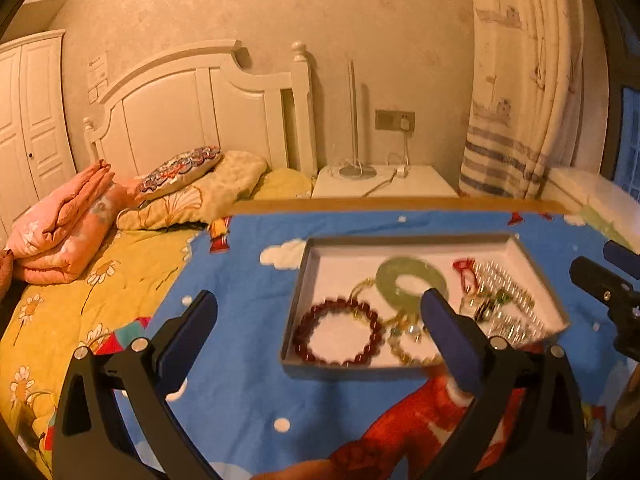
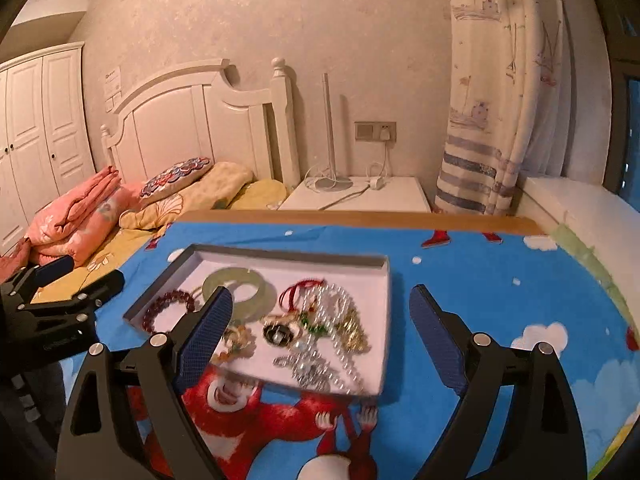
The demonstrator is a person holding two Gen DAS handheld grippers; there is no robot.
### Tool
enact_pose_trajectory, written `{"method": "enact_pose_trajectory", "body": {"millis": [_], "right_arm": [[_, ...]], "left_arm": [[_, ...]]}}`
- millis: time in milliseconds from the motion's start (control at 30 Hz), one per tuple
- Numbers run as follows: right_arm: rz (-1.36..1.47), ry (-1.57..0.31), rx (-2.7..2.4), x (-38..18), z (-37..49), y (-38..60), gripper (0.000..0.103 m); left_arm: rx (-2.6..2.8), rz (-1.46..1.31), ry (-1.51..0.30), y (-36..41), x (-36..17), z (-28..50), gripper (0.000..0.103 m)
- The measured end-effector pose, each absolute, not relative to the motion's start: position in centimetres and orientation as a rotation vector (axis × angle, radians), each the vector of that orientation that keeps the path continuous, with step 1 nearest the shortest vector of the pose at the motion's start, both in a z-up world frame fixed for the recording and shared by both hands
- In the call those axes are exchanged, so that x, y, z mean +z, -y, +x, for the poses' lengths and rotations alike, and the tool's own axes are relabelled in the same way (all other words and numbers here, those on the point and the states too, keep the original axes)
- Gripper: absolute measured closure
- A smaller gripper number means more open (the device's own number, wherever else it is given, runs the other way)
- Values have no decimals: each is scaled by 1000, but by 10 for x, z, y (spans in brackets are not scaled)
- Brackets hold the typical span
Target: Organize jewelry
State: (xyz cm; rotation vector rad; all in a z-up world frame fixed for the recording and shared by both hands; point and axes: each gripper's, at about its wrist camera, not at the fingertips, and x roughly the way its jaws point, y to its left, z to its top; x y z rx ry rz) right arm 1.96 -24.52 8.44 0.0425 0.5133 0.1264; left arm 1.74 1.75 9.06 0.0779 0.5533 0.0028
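My left claw [image 1: 318, 322] and right claw [image 2: 322, 316] look alike: matte black forked arms, silver round screws at the pivots, and long fingers [image 1: 188, 330] faced with textured dark-blue pads [image 2: 206, 334].

Left claw [image 1: 318, 314] spread wide, empty, right claw [image 2: 322, 308] likewise

Warm yellowish light on textured wall [image 2: 320, 20]. White headboard [image 2: 192, 120], white wardrobe [image 2: 40, 120] far left, nightstand [image 2: 360, 196] beside bed, striped curtain [image 2: 492, 120] right, dark window [image 1: 630, 140].
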Motion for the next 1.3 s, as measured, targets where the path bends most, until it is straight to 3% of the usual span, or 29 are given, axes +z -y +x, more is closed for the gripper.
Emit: {"method": "enact_pose_trajectory", "body": {"millis": [367, 1300], "right_arm": [[33, -590, 50, 44, 18, 227, 17], [82, -585, 26, 42, 20, 237, 17]], "left_arm": [[-56, 79, -590, -14, 58, 18, 2], [-79, 113, -590, -10, 47, 16, 2]]}}
